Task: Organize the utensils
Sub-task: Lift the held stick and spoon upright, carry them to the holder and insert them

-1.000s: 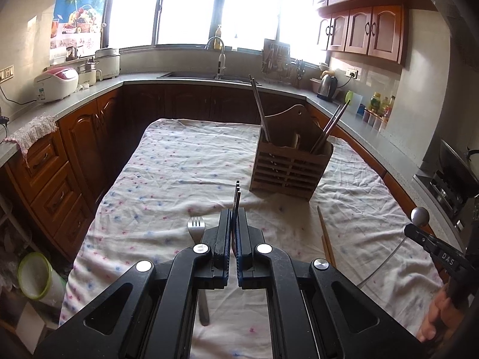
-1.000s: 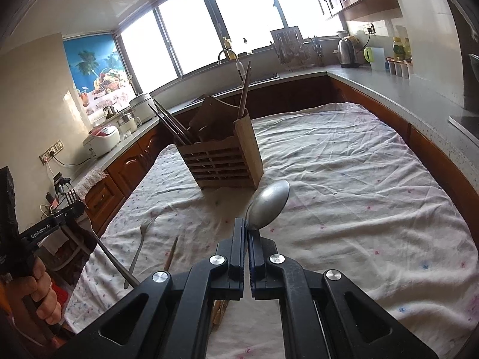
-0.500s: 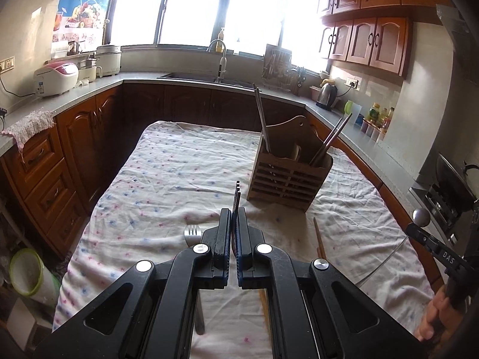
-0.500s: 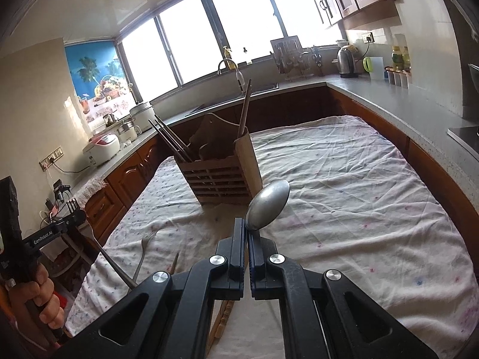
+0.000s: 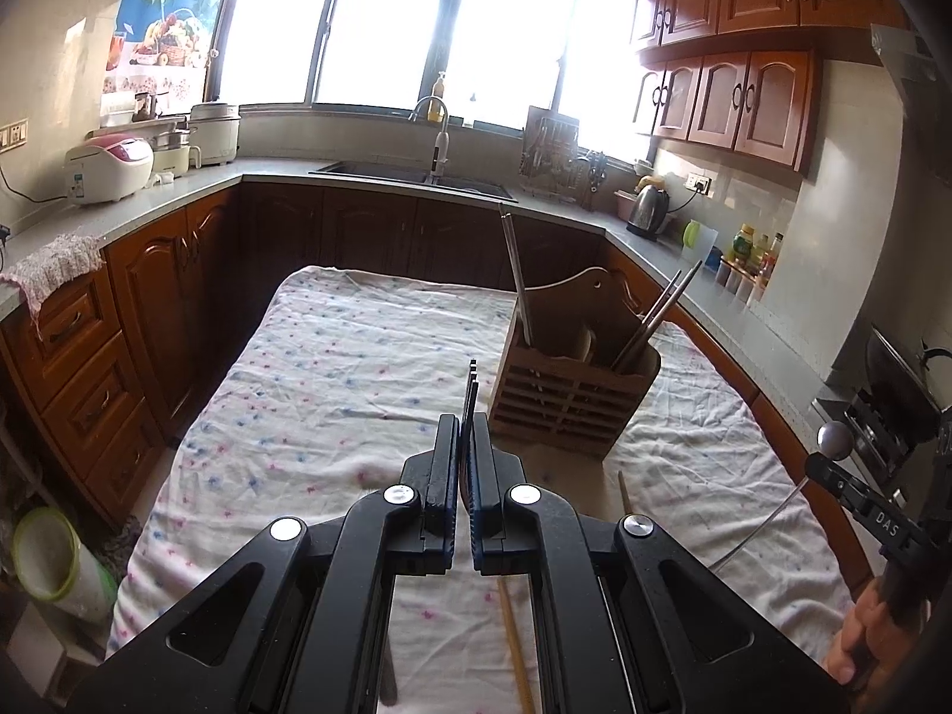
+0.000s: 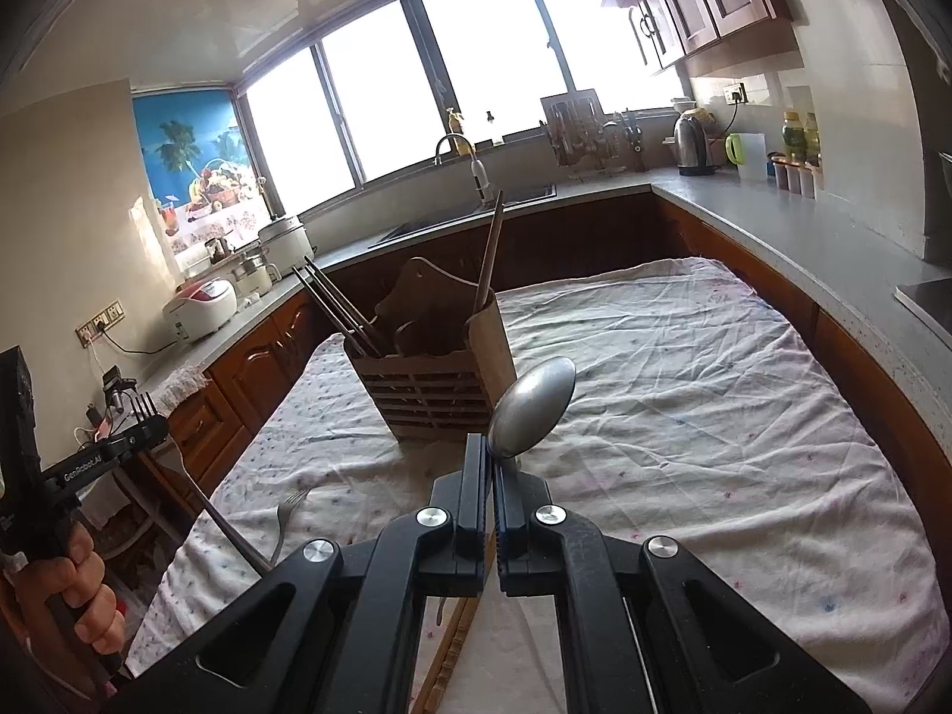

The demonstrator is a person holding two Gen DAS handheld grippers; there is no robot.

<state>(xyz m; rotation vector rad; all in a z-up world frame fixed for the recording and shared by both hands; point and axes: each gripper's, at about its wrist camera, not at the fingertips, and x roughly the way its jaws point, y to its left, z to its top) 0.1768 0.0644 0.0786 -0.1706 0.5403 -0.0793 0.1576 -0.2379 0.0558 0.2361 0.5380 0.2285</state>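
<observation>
My left gripper [image 5: 462, 434] is shut on a metal fork [image 5: 472, 392], seen edge-on with its tines pointing forward. It hovers above the cloth, just left of and in front of the wooden utensil holder [image 5: 571, 398]. My right gripper [image 6: 492, 464] is shut on a metal spoon [image 6: 532, 407], bowl up, just in front of the holder [image 6: 434, 381]. The holder has several chopsticks [image 6: 339, 309] standing in it. A second fork [image 6: 284, 520] and wooden chopsticks [image 5: 514, 636] lie on the cloth.
The table wears a white dotted cloth [image 5: 333, 392]. Wooden cabinets and a grey counter [image 5: 154, 202] ring it, with a sink [image 5: 410, 174], rice cookers and a kettle. A green bin [image 5: 44, 565] stands on the floor at left.
Both grippers have risen while holding their utensils. In the left view the fork lying on the cloth has slid under the gripper, out of sight.
</observation>
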